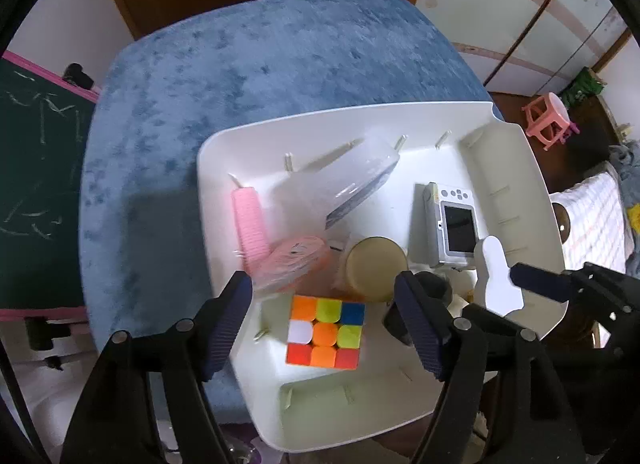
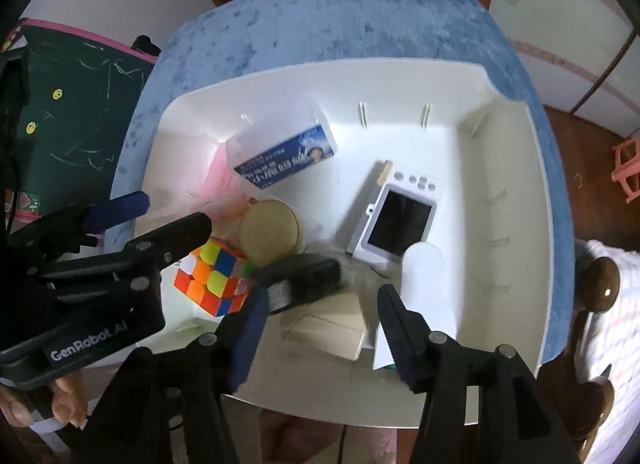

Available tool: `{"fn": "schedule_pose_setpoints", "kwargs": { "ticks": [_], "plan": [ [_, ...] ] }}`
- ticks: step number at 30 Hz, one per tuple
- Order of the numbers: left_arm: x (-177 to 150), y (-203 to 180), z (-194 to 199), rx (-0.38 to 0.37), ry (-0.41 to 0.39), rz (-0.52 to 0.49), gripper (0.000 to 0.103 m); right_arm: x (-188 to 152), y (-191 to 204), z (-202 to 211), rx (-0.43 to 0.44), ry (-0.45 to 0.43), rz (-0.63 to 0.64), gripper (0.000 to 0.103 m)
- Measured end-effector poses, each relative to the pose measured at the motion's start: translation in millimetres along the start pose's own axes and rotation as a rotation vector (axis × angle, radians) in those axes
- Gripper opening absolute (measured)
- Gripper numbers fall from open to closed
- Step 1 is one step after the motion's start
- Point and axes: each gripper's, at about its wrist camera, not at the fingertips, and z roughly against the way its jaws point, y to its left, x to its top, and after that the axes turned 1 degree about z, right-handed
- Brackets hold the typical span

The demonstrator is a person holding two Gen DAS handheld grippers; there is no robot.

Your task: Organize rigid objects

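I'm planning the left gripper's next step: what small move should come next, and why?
Probably lift the left gripper straight up: its open jaws straddle the puzzle cube without touching it, and the cube already rests in the white bin.

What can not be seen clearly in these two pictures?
- Pink fan: left wrist view, blurred; mostly hidden behind the clear plastic box in the right wrist view.
- Dark object: both views, blurred, partly behind the left gripper.
- Box label: text too small.
- White bin: near rim cut off by the right gripper.
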Motion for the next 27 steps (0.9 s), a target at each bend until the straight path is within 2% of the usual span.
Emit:
{"fn": "schedule_pose_setpoints", "kwargs": {
  "ticks": [14, 19, 27],
  "plan": [
    [-17, -1, 87, 0.024, -0.135, 0.04, 0.077, -13, 13, 86, -0.02, -0.199, -0.012, 0.057],
    [-27, 1, 121, 0.071, -0.19, 0.057, 0.077, -23, 18, 122, -0.014, -0.275, -0.039, 0.057],
    [-41, 10, 157, 0.05, -0.254, 0.134, 0.077, -41, 29, 166, -0.053, -0.379, -0.054, 0.058]
  ]
}}
